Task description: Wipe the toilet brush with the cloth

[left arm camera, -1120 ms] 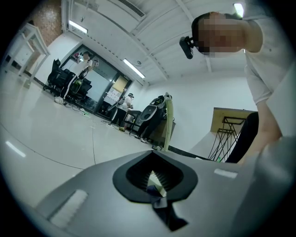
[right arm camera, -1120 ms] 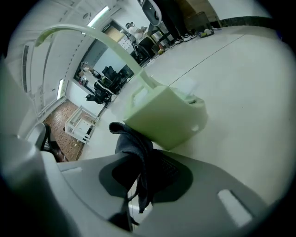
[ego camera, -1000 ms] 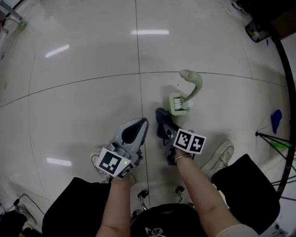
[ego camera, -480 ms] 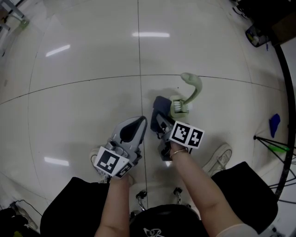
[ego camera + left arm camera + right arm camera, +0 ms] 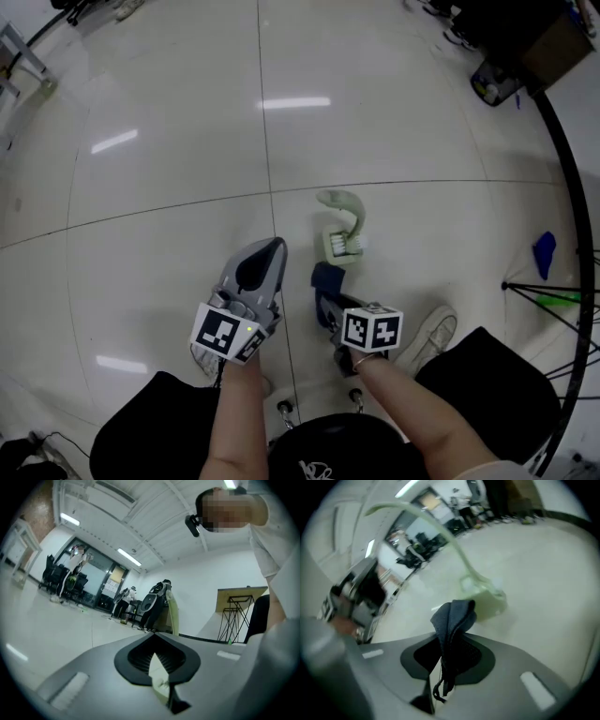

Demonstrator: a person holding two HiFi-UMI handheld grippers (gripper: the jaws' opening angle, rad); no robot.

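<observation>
A glossy white tiled floor (image 5: 169, 187) with thin dark seams spreads under me, with ceiling lights mirrored in it. Nearest, at 6 o'clock, my two forearms reach out over a black seat. My left gripper (image 5: 266, 253), grey with a marker cube, points toward 12 o'clock. Its jaws are drawn together to a thin slit with nothing between them, only pale floor showing through.

Just to its right, my right gripper (image 5: 323, 298) has its jaws clamped on a dark blue cloth (image 5: 451, 620). The cloth stands up out of the pads in a folded bunch, with a loose thread hanging below.

Just beyond the cloth, at about 1 o'clock, the pale green plastic toilet brush (image 5: 341, 234) lies on the floor. I cannot tell whether the two touch. The brush's blocky head with white bristles is nearest me, and its curved handle arches away toward 12 o'clock.

A white shoe (image 5: 433, 333) rests at 4 o'clock of the right gripper. Farther out at 3 o'clock, a small blue object (image 5: 544, 253) lies near thin black tripod legs (image 5: 553, 291).
</observation>
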